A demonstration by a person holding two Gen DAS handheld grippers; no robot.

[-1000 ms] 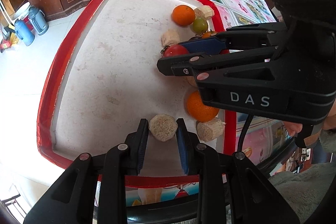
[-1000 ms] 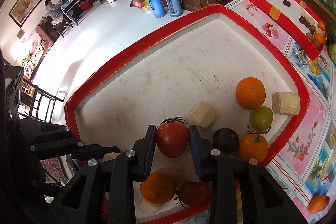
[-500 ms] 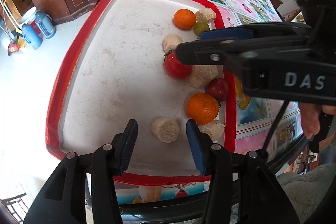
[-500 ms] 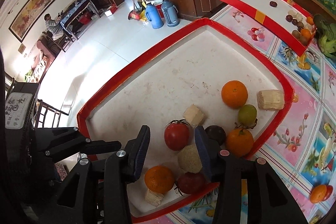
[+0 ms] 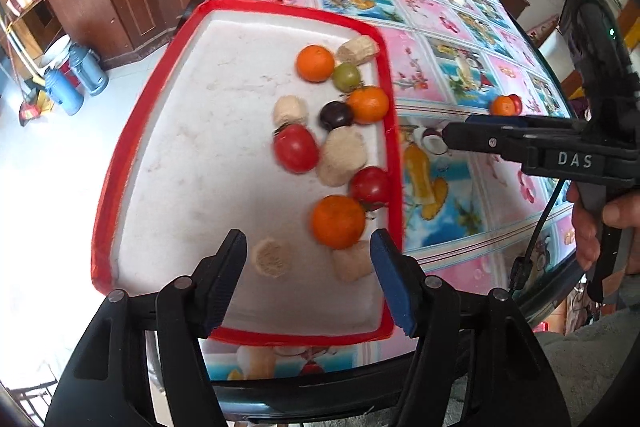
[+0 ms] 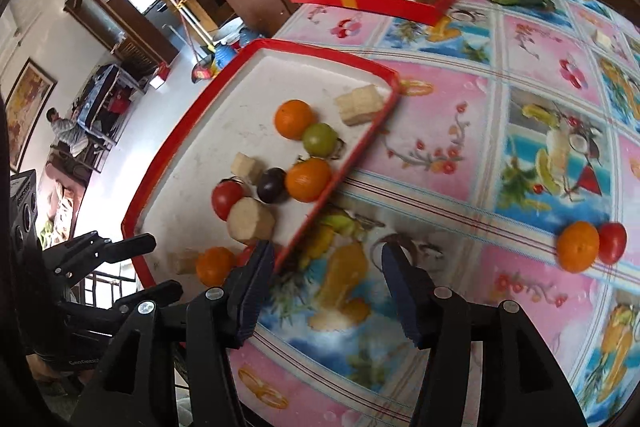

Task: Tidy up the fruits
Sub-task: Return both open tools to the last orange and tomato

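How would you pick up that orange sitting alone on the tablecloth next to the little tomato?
Grip the orange across its round middle from above, pads front and back. The tomato touches one side, so closing side to side would probably bump it.

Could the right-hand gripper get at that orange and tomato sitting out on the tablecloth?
Probably yes. The right gripper is open and empty above bare tablecloth, and nothing lies between it and the orange touching the tomato.

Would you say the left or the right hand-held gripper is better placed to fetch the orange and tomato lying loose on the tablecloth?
Right. The right hand-held gripper is open over the tablecloth, facing the orange and tomato; the left hand-held gripper hangs over the tray.
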